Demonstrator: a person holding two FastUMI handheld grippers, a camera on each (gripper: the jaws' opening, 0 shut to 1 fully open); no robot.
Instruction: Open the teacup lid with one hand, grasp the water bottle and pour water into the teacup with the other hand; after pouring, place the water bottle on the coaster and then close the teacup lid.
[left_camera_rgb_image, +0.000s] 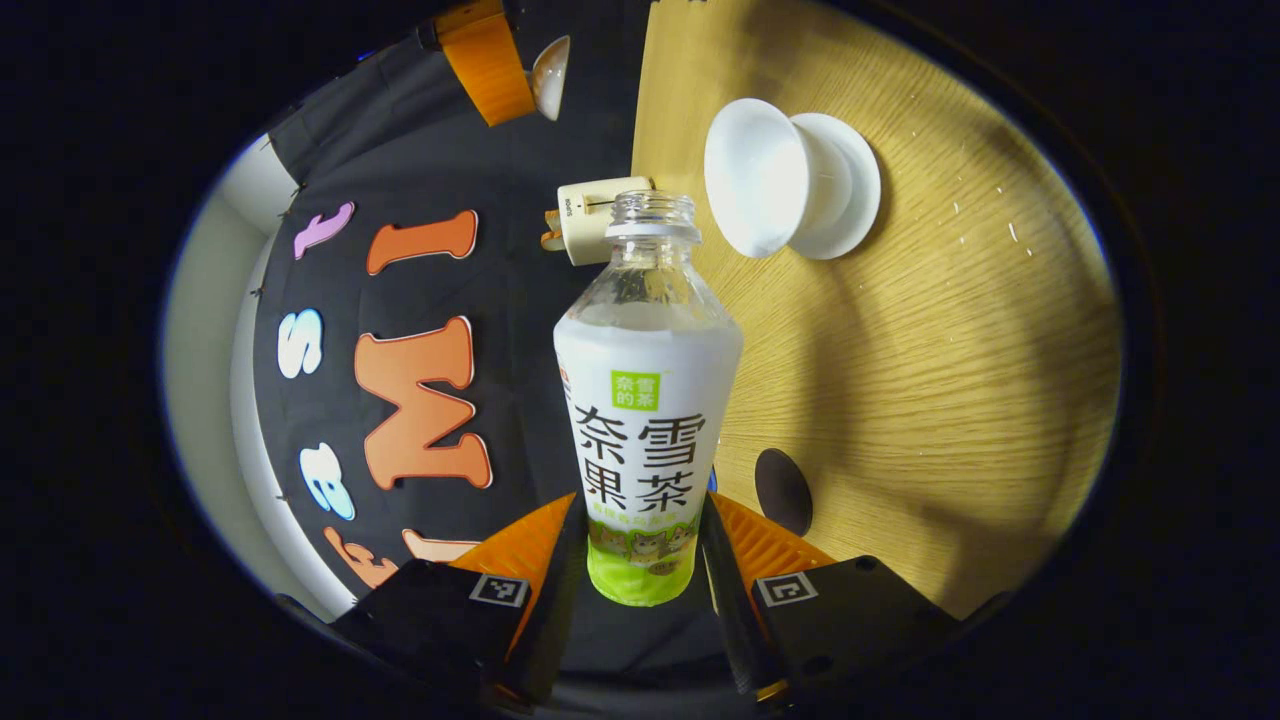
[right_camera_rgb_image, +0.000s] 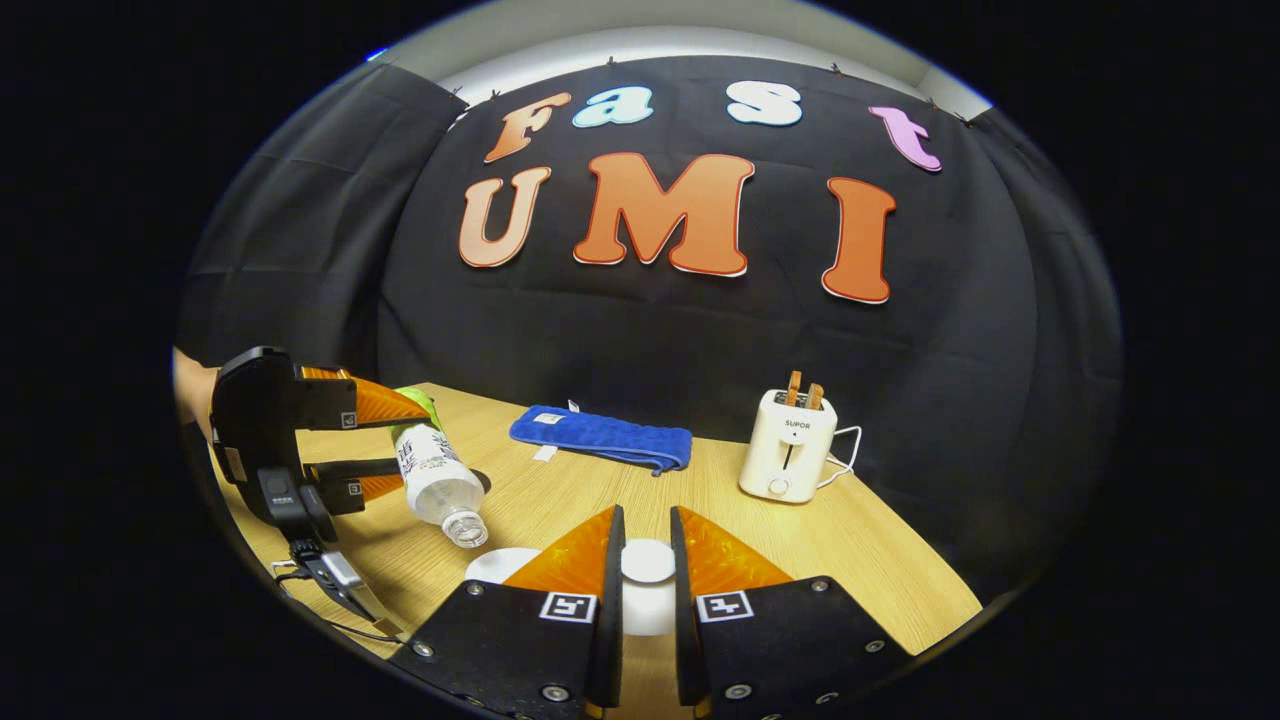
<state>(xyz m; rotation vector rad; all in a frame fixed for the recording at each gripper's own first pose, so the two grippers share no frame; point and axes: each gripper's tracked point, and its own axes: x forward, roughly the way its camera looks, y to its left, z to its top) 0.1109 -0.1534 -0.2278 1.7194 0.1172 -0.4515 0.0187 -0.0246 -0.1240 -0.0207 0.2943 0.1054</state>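
Bottle (left_camera_rgb_image: 648, 400) pinched in left tool (left_camera_rgb_image: 645, 560), tilted, open mouth just above cup (left_camera_rgb_image: 765, 190) on counter (left_camera_rgb_image: 950, 400). Right tool (right_camera_rgb_image: 646, 560) clamps lid (right_camera_rgb_image: 648, 562); lid mostly hidden by fingers.

A cream toaster (right_camera_rgb_image: 789, 458) stands upright on the wooden tabletop (right_camera_rgb_image: 880, 560) near the black cloth wall, two slices of toast (right_camera_rgb_image: 804, 388) sticking up from its slots — a white cord (right_camera_rgb_image: 848, 445) trails beside it. To its left, apart from it, a folded blue towel (right_camera_rgb_image: 603, 437) lies flat. The toaster (left_camera_rgb_image: 592, 218) also appears in the left gripper view, at the tabletop's (left_camera_rgb_image: 930, 400) edge.
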